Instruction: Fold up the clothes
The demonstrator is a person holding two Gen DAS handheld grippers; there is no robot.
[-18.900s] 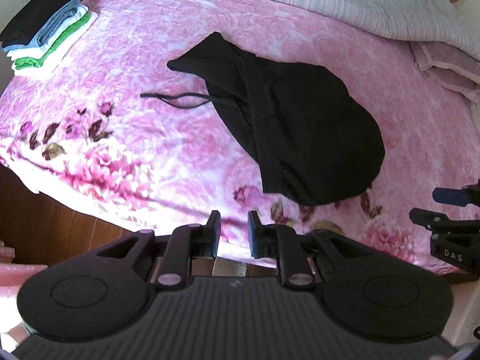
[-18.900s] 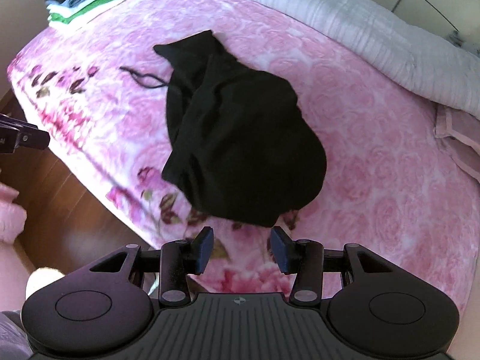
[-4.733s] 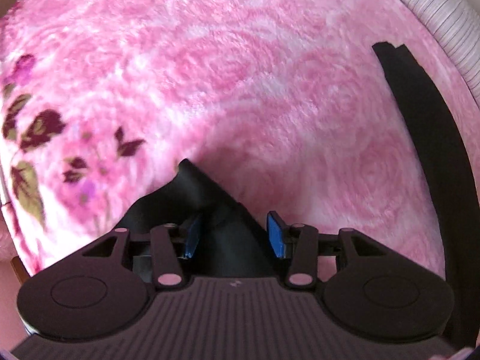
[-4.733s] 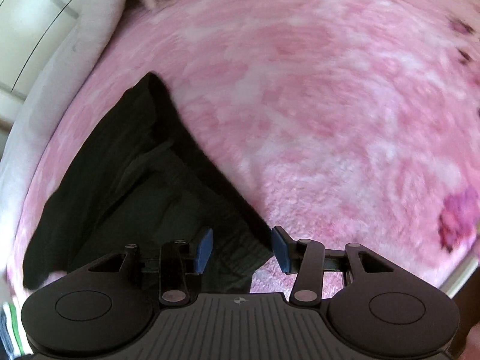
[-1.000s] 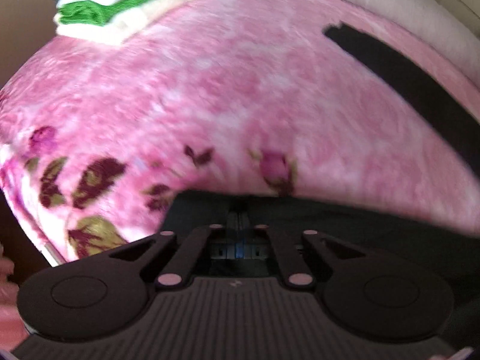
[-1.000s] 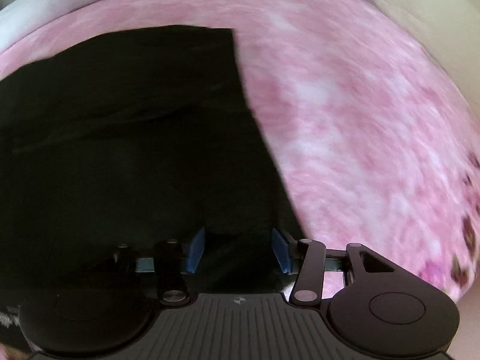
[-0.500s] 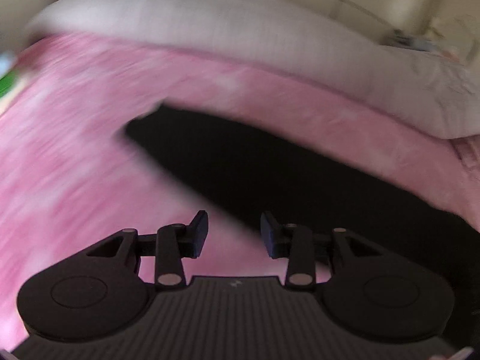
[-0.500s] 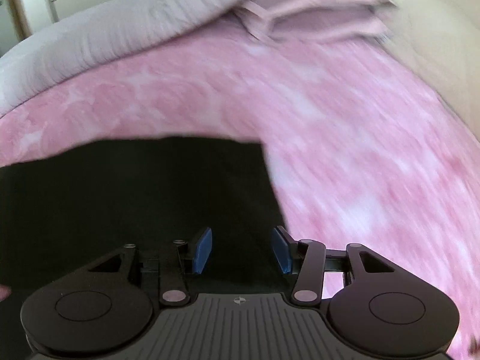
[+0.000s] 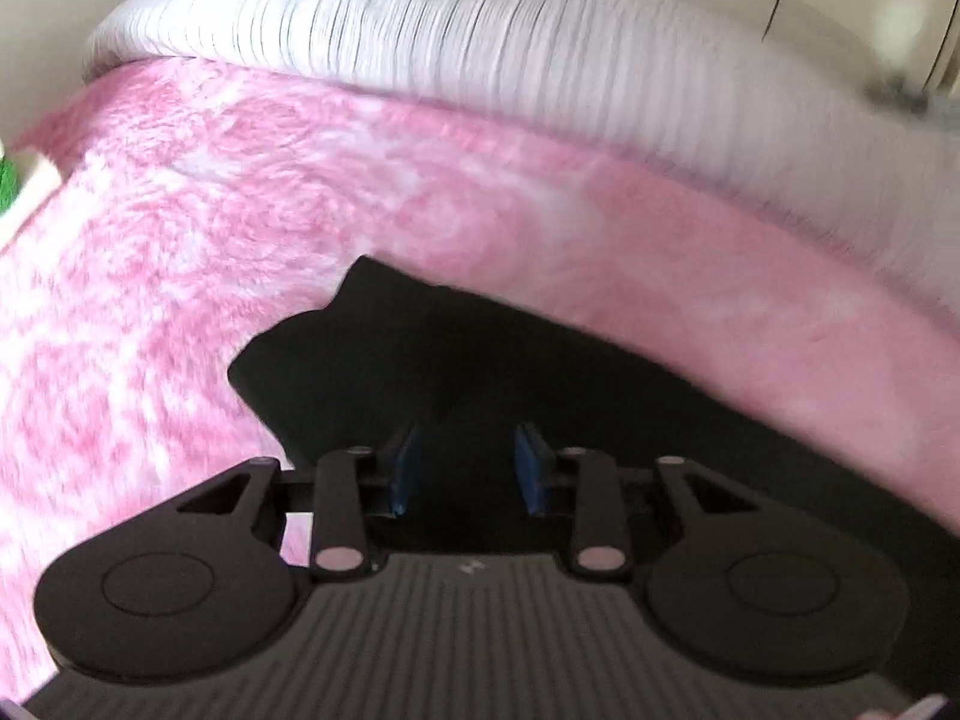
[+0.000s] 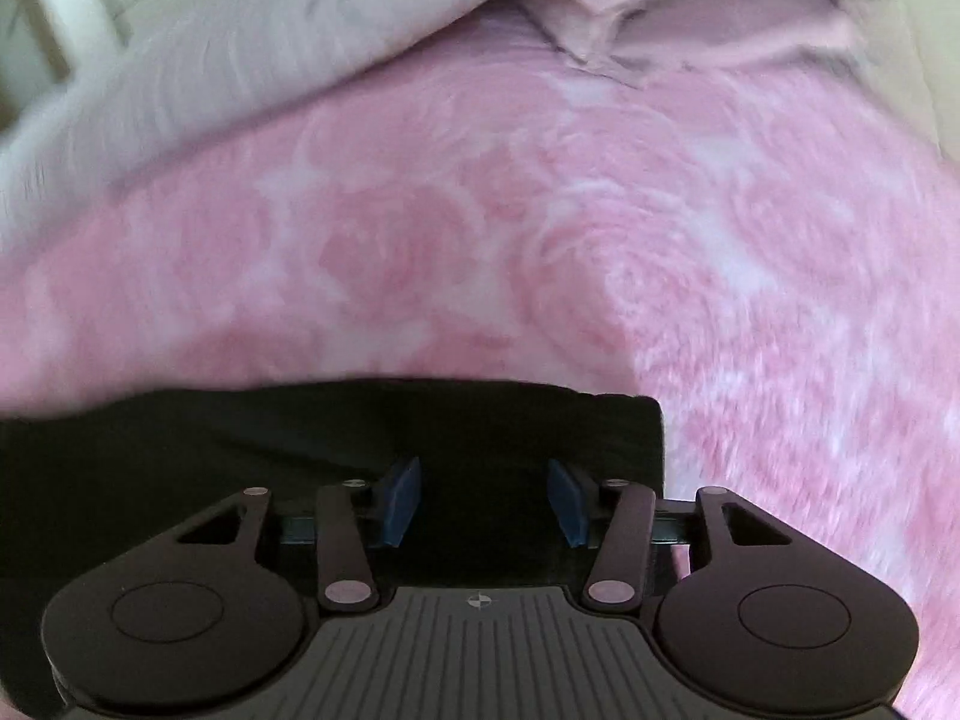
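Both views blurry. Black cloth (image 9: 480, 372) runs off right edge in left view, off left edge (image 10: 180, 468) in right view; near part hidden behind gripper bodies. Green and cream bit (image 9: 15, 186) cut off at left edge, too little to tell. Pink pillows (image 10: 690, 6) smeared, cut by top edge.

Bed with pink rose-patterned blanket (image 9: 180, 228); black garment (image 9: 420, 360) lower centre, white striped quilt (image 9: 480, 48) along upper frame.
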